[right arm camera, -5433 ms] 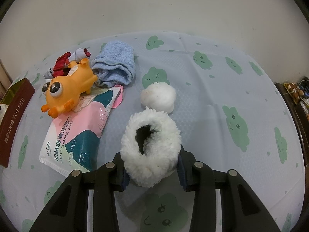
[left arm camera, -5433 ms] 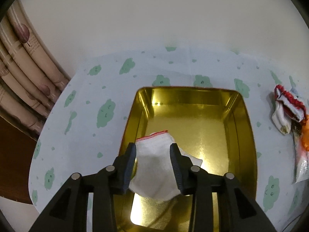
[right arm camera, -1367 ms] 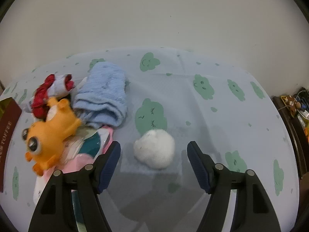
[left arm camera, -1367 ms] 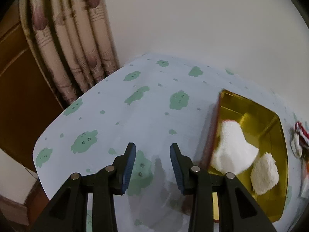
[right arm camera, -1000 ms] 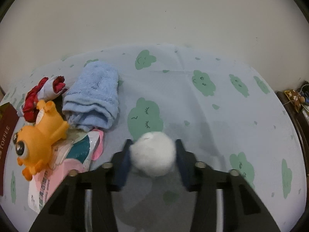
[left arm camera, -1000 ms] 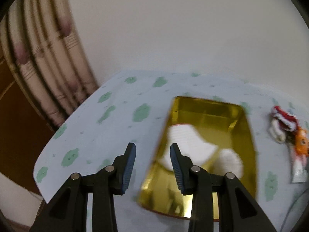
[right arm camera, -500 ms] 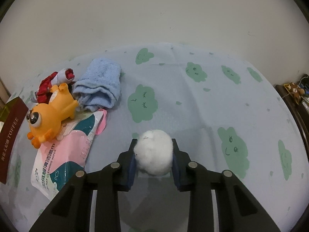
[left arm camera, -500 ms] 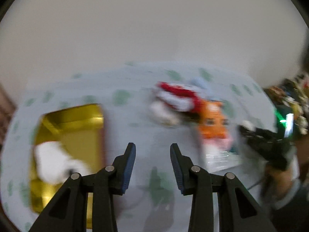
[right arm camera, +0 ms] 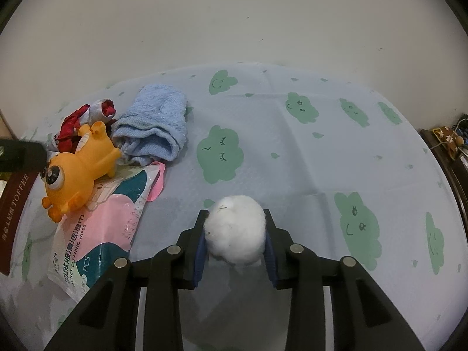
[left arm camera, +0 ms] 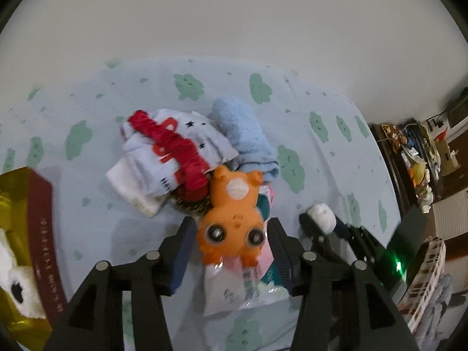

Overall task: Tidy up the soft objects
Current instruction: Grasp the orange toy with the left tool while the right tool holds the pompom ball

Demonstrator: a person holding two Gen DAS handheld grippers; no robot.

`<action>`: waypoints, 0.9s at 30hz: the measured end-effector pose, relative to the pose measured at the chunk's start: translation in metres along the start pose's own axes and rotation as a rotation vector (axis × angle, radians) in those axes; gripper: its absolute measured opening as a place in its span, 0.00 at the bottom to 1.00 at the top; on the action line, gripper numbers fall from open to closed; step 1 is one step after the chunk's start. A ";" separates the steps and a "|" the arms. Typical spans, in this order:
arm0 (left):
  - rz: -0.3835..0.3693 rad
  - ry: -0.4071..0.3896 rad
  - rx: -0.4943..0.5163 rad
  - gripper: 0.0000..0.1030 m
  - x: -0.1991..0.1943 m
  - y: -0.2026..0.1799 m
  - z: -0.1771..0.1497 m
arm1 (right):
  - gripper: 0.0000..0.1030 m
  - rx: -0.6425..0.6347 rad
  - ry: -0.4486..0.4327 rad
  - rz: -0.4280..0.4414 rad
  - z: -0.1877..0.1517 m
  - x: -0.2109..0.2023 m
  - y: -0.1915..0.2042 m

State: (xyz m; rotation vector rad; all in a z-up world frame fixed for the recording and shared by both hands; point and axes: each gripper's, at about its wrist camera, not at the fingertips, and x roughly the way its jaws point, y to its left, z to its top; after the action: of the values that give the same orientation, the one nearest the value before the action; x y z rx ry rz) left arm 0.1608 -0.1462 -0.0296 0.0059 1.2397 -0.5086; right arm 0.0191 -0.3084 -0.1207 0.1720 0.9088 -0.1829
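The left tool [left arm camera: 231,244] points steeply down at the desk [left arm camera: 146,219], which is covered by a pale blue cloth printed with green clouds. Its jaws have just been opening and now stand wide, one on either side of the head of an orange squeaky toy animal [left arm camera: 232,219]. The pads do not press on the toy; it lies released between them. The toy's long axis runs away from the camera, with its big eyes toward the tool and its rear toward the far wall. It rests on a pink and teal pack of cleaning wipes [left arm camera: 242,280].

Just behind the toy lies a bundle of white and red socks [left arm camera: 163,158]. Beside that, to the right, is a rolled light blue towel [left arm camera: 245,134], its length pointing toward the wall. At the left edge sits a gold toffee tin [left arm camera: 17,263] with a dark red rim, holding a white fluffy item [left arm camera: 14,286].

The right tool [right arm camera: 235,234] also tilts downward, and is clenched on a white pom-pom ball [right arm camera: 235,232], pads pressing both sides. In the left view this ball [left arm camera: 321,220] shows to the right of the toy.
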 end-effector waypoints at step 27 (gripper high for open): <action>0.065 -0.011 0.097 0.34 0.010 -0.025 0.009 | 0.38 -0.007 0.004 0.008 0.001 -0.001 0.003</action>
State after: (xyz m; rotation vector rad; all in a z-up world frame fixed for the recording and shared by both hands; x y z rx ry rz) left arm 0.1620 -0.1748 -0.0291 0.1251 1.1994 -0.5111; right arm 0.0199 -0.3051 -0.1193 0.1690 0.9125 -0.1722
